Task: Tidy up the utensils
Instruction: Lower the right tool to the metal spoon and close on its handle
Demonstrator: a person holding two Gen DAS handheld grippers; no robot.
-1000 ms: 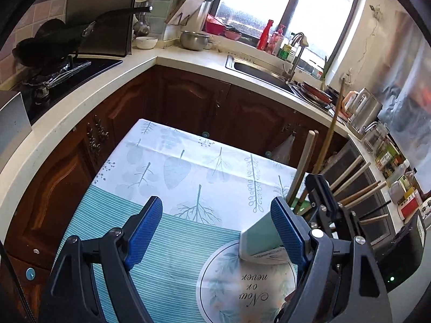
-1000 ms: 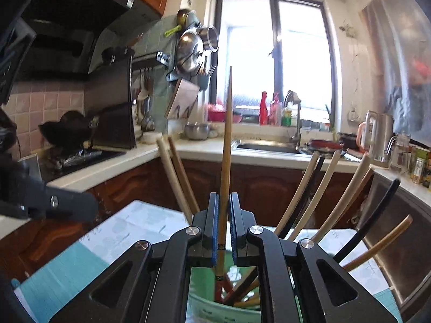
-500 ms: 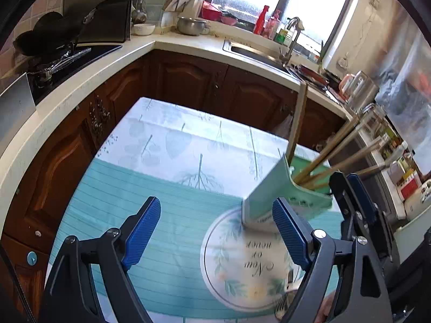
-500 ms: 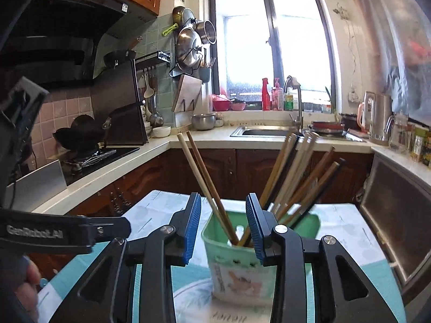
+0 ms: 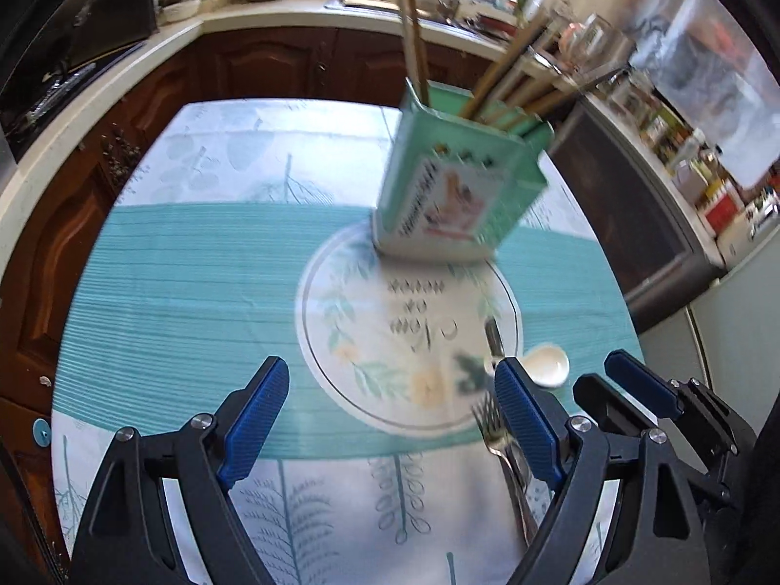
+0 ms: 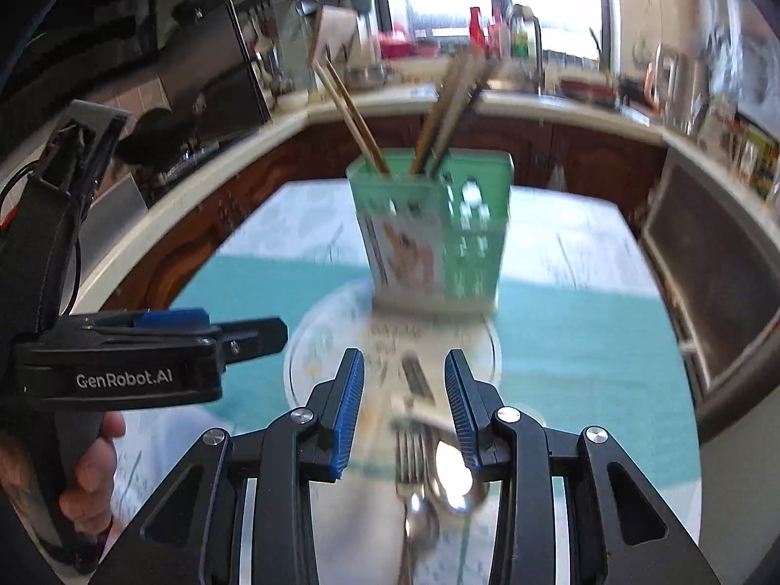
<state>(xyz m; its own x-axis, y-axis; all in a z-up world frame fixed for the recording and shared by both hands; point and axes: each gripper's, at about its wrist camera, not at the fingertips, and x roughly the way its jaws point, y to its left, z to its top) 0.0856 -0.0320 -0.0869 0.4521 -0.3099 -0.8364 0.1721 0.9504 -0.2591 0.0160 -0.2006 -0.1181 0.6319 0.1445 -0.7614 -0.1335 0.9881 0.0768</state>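
Note:
A green utensil holder full of wooden chopsticks stands upright on the table's far half. A fork, a white ceramic spoon and metal spoons lie at the near edge. My left gripper is open and empty above the cloth, left of the cutlery. My right gripper is open, its fingers on either side above the fork and spoons, holding nothing; it also shows in the left wrist view.
The table has a teal and white leaf-print cloth with a round printed motif. Wooden cabinets and a pale counter curve behind, with a sink and window. A dark appliance stands at the right.
Both grippers pulled back from the holder toward the near edge. The right gripper let go of the chopstick, now in the holder, opened, and now hovers over the cutlery.

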